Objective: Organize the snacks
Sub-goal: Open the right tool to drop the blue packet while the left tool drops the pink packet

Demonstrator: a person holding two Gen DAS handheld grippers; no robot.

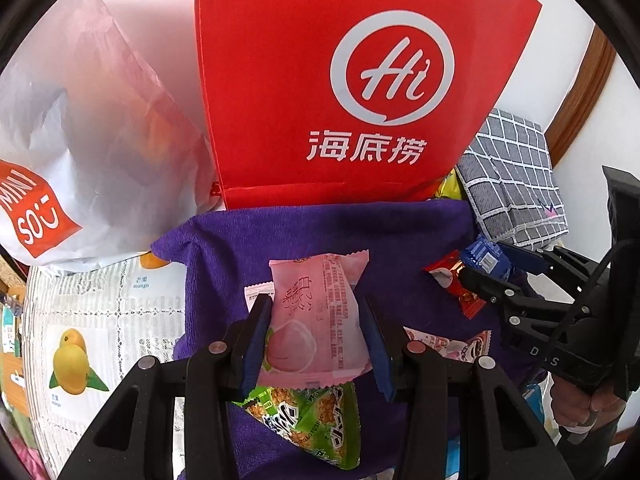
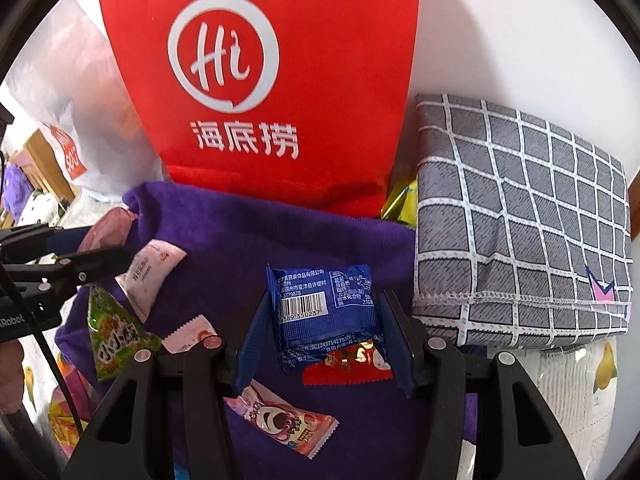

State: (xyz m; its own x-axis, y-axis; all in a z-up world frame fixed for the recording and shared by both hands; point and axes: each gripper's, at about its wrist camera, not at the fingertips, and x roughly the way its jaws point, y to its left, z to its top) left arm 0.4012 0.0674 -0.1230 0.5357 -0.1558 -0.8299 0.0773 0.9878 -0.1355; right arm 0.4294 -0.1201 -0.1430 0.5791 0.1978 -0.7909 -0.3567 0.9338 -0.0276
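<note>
A: How are the two grippers seen to be posed?

B: Both are tilted steeply downward over the purple towel (image 1: pixel 328 232). The left gripper (image 1: pixel 318 336) is clenched on a pink peach-print packet (image 1: pixel 316 316) — the blue pads are pressed against its two long sides. The right gripper (image 2: pixel 320 328) is closed on a blue packet (image 2: pixel 326 304), held the same way between its pads.

A: Which way are the packets pointed?

B: The pink packet's long axis is run from 6 toward 12 o'clock in the left wrist view, its crimped top leaned slightly toward 1 o'clock. A round white sweet and a peach are printed at its lower end. The blue packet is nearly square, with a barcode and white text shown on its face — its crimped edge is pointed toward 12 o'clock.

A: What is found around them?

B: Under the pink packet, at 6 o'clock, a green triangular packet (image 1: pixel 308 420) is laid on the towel. Just below the blue packet a red packet (image 2: pixel 348 364) is partly covered by it, and a pink bear-print packet (image 2: pixel 280 416) is seen at 7 o'clock. Behind the towel, at 12 o'clock, a red paper bag (image 2: pixel 260 80) is stood upright; a grey checked cloth (image 2: pixel 520 224) is folded at 3 o'clock.
</note>
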